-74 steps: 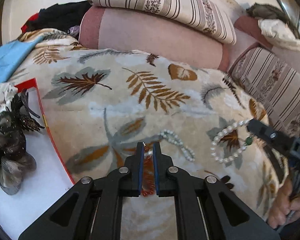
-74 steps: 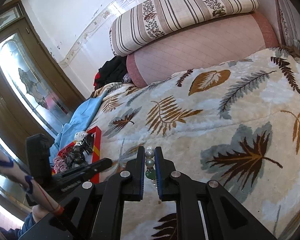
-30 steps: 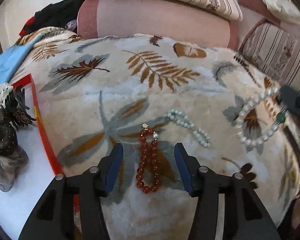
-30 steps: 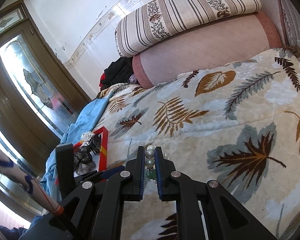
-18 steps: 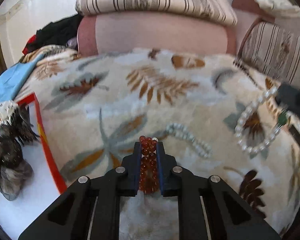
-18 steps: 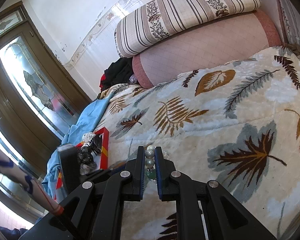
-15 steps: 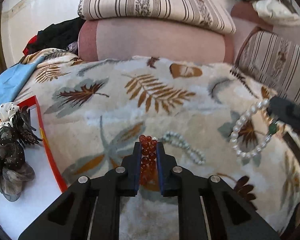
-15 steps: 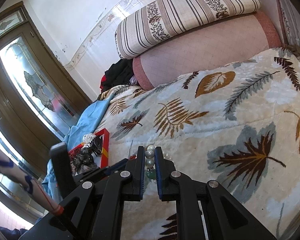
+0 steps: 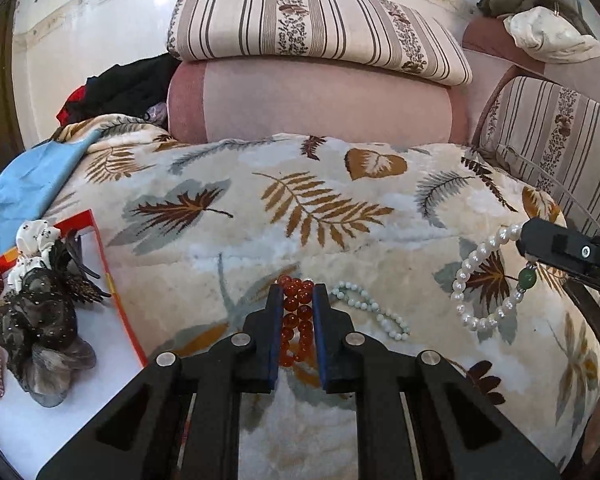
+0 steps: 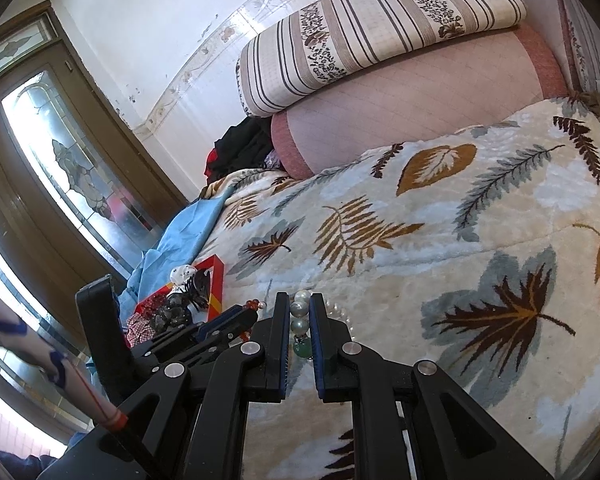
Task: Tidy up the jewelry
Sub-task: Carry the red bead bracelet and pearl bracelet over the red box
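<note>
- Left hand-held gripper (image 9: 296, 292): clamped on the red bead bracelet (image 9: 297, 320), blue pads pressing its doubled strand from both sides (jaws have just been closing, bracelet between them).
- Bracelet's far loop poking out past the fingertips, near end hanging toward the leaf-print blanket (image 9: 320, 208) on the bed; whether it still touches the blanket cannot be told.
- Pale green bead strand (image 9: 370, 310): lying loose on the blanket just to the right of the left fingertips, gripped by nothing.
- Right hand-held gripper (image 10: 299, 300): closed on the white pearl bracelet (image 9: 482, 280), pinching it at the stretch with the green bead (image 10: 302, 347) (two pearls stacked between the pads in the right wrist view).
- From the left wrist view, pearl loop dangling below the black fingers at right, over a brown leaf of the pattern.
- Red-edged box (image 9: 112, 280) with a white floor: at the left edge of the bed, beside the blanket.
- Inside it, a heap of dark and patterned fabric hair ties (image 9: 40, 320), a white dotted one on top (a checked piece at the far left).
- Blue cloth (image 9: 24, 188) spread behind the box.
- Striped cushion (image 9: 312, 28) stacked on a pink bolster (image 9: 320, 100) at the head of the bed.
</note>
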Demonstrator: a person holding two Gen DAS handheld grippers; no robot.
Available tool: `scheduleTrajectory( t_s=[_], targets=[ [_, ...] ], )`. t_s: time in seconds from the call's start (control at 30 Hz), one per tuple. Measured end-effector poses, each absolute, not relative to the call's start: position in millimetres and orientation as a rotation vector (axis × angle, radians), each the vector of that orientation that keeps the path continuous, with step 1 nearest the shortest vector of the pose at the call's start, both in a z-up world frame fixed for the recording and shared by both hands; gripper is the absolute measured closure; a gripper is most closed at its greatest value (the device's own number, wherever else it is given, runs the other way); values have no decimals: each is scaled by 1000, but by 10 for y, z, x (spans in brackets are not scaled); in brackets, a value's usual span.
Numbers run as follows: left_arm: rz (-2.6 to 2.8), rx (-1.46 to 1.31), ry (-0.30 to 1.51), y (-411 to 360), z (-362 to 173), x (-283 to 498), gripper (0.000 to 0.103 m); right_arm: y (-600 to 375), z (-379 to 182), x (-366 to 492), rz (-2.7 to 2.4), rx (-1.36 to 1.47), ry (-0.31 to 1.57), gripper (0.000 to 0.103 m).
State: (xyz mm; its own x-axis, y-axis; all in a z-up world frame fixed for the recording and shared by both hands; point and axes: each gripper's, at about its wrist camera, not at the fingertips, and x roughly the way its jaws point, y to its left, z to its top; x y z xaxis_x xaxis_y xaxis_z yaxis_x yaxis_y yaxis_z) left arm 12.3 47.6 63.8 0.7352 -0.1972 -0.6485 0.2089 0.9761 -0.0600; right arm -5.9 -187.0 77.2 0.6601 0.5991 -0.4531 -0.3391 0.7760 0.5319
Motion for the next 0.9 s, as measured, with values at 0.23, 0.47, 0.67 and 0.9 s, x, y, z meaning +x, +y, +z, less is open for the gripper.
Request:
scheduleTrajectory(
  t_s=[0.23,0.47,0.67,0.9],
  targets=[
    [-192,38,674,561,758,-21,89,-1748,865,-166,569,415,640,92],
    [-155,22,639,784,915,-226,89,-1530,985,-273,597,410,628,92],
    [-83,-33,599,1202,1140,-464,89,-1135,1173,-367,660,394,620,92],
    [57,-114,597,1981,1236,-797,89,-394,1327,-402,773,318,643,92]
  ],
)
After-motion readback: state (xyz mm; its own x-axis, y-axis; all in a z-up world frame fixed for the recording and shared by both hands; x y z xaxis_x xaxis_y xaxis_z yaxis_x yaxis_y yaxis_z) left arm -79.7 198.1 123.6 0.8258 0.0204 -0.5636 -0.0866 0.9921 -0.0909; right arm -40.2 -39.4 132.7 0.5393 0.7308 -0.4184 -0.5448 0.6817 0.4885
